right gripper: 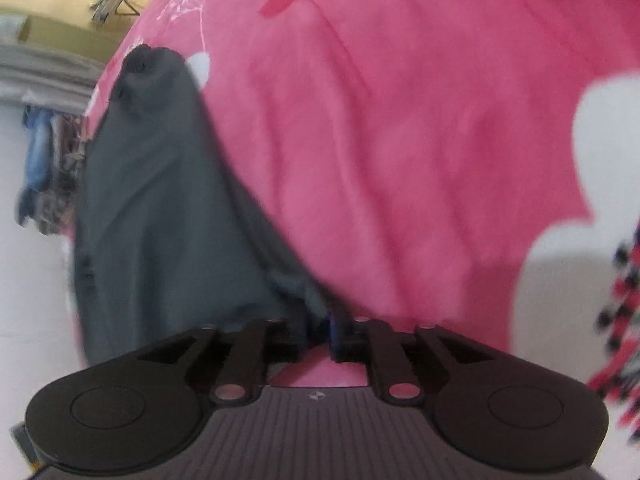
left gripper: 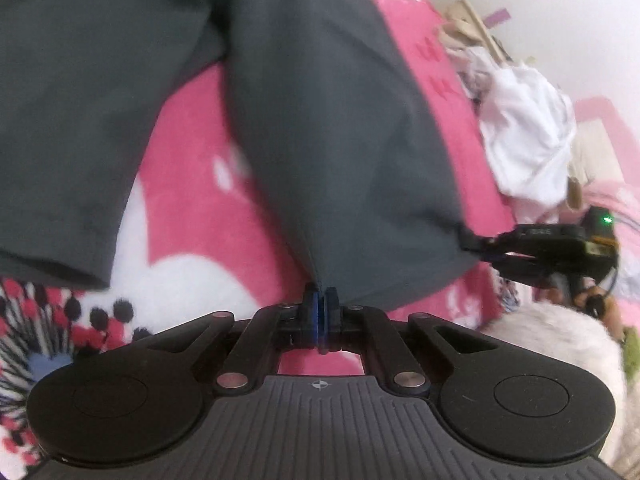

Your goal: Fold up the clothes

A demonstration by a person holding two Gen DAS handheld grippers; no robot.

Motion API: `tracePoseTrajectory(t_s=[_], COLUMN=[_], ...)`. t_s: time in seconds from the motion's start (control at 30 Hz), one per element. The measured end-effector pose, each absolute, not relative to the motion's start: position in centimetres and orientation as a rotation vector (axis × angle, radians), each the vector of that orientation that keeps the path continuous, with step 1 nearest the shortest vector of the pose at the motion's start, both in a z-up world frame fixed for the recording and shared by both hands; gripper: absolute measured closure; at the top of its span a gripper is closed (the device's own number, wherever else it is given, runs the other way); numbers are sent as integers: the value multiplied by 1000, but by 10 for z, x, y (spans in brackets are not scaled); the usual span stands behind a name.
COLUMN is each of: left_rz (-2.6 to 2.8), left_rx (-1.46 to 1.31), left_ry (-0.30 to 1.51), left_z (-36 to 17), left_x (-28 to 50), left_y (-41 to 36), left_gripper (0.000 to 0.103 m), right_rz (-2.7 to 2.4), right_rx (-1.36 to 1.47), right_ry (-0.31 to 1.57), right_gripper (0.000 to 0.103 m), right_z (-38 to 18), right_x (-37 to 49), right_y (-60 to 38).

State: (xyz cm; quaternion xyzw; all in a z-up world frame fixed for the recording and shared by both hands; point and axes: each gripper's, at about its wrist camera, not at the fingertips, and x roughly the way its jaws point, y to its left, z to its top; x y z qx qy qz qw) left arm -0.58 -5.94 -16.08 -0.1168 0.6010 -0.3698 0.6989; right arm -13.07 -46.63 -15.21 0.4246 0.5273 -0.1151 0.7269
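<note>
- The left gripper (left gripper: 320, 312) has its blue-padded jaws pressed together on a hem edge of the dark grey cotton garment (left gripper: 320, 120), which looks like a T-shirt; the cloth rises in a taut pleat straight out of the pinch.
- The right gripper (right gripper: 320, 330) has its jaws close together around a bunched fold of the same dark grey garment (right gripper: 160, 220). The left wrist view shows this other gripper (left gripper: 480, 246) biting the garment's far corner, so I read it as gripping the cloth.
- Between the two pinches the lower edge of the garment is stretched and lifted off the bed, while its upper part trails away across the covering.
- What looks like a short sleeve (left gripper: 52, 160) hangs loose at the left of the left wrist view, not yet tucked in.
- Under it all lies the pink fleece blanket (right gripper: 400, 140) with white heart-like patches and a black, red and white patterned border; the garment rests on it and partly above it.
- A heap of crumpled white laundry (left gripper: 528, 136) sits at the far edge of the bed, near the wall and well apart from the dark garment.
- My judgement: the fold is at an early stage. Both corners of one edge are taken up, but no neat crease or stacked panel is visible.
- What remains, as far as I can tell: carry the held edge over the body, settle the sleeve, make the final folds, then turn to the white heap.
</note>
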Motion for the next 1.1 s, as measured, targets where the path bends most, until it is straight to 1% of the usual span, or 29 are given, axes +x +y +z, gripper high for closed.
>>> tracePoseTrajectory(t_s=[0.03,0.07,0.1,0.13,0.23,0.33,0.43,0.53,0.6,0.63,0.7,0.8,0.87,0.93,1.0,1.07,1.1], left_rz=[-826,-832,-845,-850,-835,-817,-799,-776,-753,-739,-711,-664,-621,-567,-500,-436,-405], left_rx=[-260,-255,-239,-221,-180,-180,-229,-246,-258,-268,-298,-345,-376,-398,-412,-409,-405], left_ry=[1330,1318,1299,1277,1216,1175,1188,1206,1206,1202,1164,1085,1017,955,899,856,841], left_z=[-162,-161,-158,-153,-140,-133,-137,-140,-138,-135,-121,-94,-71,-52,-39,-31,-29], left_x=[-7,-9,-10,-12,-13,-7,-3,-6,-8,-8,-6,0,6,14,23,34,40], left_y=[-59,-57,-53,-50,-38,-31,-28,-23,-14,-6,12,44,69,93,114,130,139], left_gripper=[99,96,89,87,87,84,84,84,84,82,79,67,62,49,45,42,38], right_rz=[-264,-276,-294,-317,-383,-334,-228,-271,-322,-338,-368,-353,-288,-214,-113,0,56], right_rx=[901,861,804,735,507,464,585,644,676,694,666,556,509,452,435,455,467], right_ry=[1163,1164,1159,1151,1090,1026,1031,1099,1143,1145,1101,987,871,756,639,536,501], right_gripper=[73,68,61,60,60,60,60,61,65,65,63,62,62,61,60,55,51], right_z=[-148,-141,-131,-120,-88,-73,-88,-122,-138,-139,-117,-64,-22,13,40,61,68], right_x=[-130,-130,-131,-131,-130,-124,-114,-112,-119,-122,-124,-114,-104,-87,-66,-41,-27], right_y=[-467,-467,-467,-466,-457,-446,-437,-441,-450,-453,-453,-441,-428,-406,-382,-363,-354])
